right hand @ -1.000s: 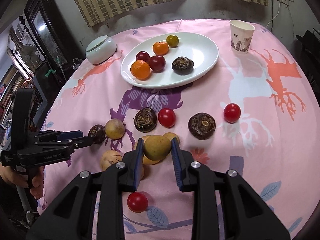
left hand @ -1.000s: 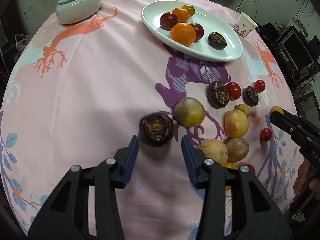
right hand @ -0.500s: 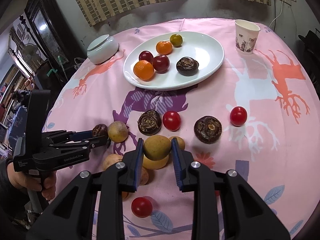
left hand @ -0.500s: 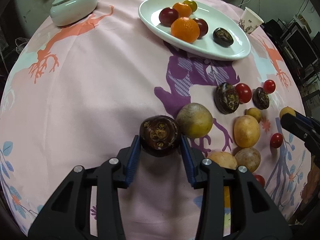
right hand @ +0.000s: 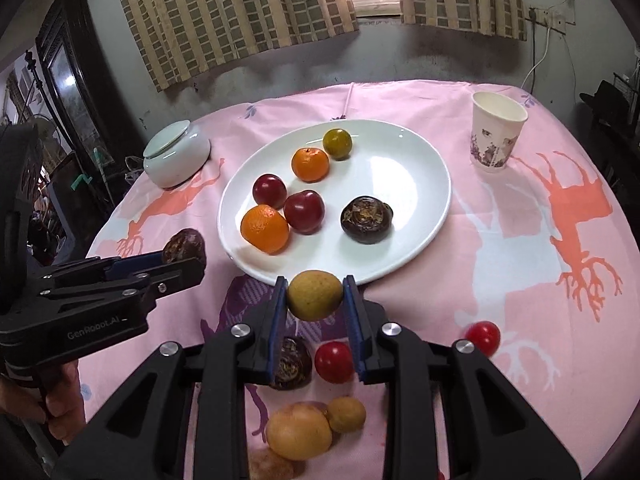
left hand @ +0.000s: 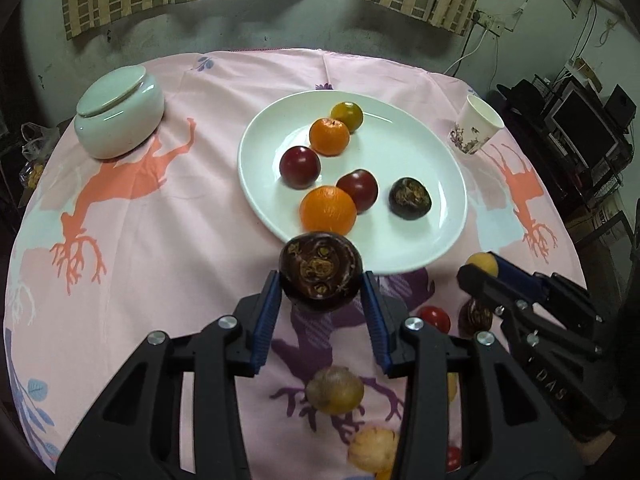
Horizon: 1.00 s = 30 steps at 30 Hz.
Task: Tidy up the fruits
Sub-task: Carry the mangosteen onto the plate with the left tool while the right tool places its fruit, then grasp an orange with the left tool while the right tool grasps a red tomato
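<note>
1. Two grippers, each loaded. Left wrist view: left gripper pinches a dark wrinkled fruit, lifted at the white plate's near rim.
2. Right wrist view: right gripper clamps a yellow-green fruit, also at that plate's near rim.

Lived-in home room. Round table under pink deer-print cloth, checked curtains at window, dark wooden cabinet at left, computer monitor on cluttered rack, wall sockets with trailing cables.
</note>
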Each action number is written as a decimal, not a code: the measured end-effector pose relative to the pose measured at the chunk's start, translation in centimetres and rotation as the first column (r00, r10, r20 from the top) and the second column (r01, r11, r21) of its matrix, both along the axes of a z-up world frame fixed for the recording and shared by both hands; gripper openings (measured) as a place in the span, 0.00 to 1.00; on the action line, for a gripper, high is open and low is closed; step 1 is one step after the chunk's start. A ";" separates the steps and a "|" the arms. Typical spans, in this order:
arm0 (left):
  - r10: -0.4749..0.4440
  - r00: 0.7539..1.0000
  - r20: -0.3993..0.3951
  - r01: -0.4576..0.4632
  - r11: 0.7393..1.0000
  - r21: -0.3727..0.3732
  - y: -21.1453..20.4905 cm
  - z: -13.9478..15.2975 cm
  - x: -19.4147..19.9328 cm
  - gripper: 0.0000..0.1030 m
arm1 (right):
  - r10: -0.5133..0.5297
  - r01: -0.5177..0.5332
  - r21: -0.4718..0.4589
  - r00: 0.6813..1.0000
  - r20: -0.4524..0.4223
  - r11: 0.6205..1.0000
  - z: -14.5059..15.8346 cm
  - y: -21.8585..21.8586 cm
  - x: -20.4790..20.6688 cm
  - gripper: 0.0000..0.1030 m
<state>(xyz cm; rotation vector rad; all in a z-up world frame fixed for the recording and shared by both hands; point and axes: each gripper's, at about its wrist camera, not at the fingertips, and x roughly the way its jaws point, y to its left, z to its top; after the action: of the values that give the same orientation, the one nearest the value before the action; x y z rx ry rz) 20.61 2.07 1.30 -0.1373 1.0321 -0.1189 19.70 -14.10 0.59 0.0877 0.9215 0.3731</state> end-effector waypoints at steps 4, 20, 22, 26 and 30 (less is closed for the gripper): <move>0.014 1.000 -0.007 -0.014 1.000 -0.008 -0.4 -0.9 2.7 0.40 | 0.024 -0.024 -0.060 1.000 0.002 0.998 -0.9 1.5 2.0 0.27; 0.104 0.994 0.018 -0.103 0.994 -0.023 1.1 -0.6 4.7 0.64 | 0.048 -0.022 -0.221 0.992 0.113 0.975 -1.1 1.0 2.9 0.64; 0.084 0.996 0.018 -0.085 0.996 0.008 0.8 -0.3 3.6 0.72 | 0.021 -0.005 -0.187 0.996 0.084 0.982 -1.0 -0.2 2.1 0.64; 0.057 0.998 0.000 -0.056 0.998 0.037 0.4 -0.1 0.4 0.73 | -0.028 0.032 -0.151 0.999 0.028 0.988 -1.0 -2.6 0.1 0.64; 0.055 0.998 -0.027 -0.054 0.997 0.048 0.1 -0.1 -3.3 0.76 | -0.069 0.066 -0.118 0.997 -0.028 0.991 -1.0 -5.1 -2.4 0.64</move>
<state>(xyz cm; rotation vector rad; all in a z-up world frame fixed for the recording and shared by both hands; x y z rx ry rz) 17.30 2.21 1.24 -0.1246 1.0573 -0.0429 17.27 -19.15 -0.37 0.0175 0.9680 0.2548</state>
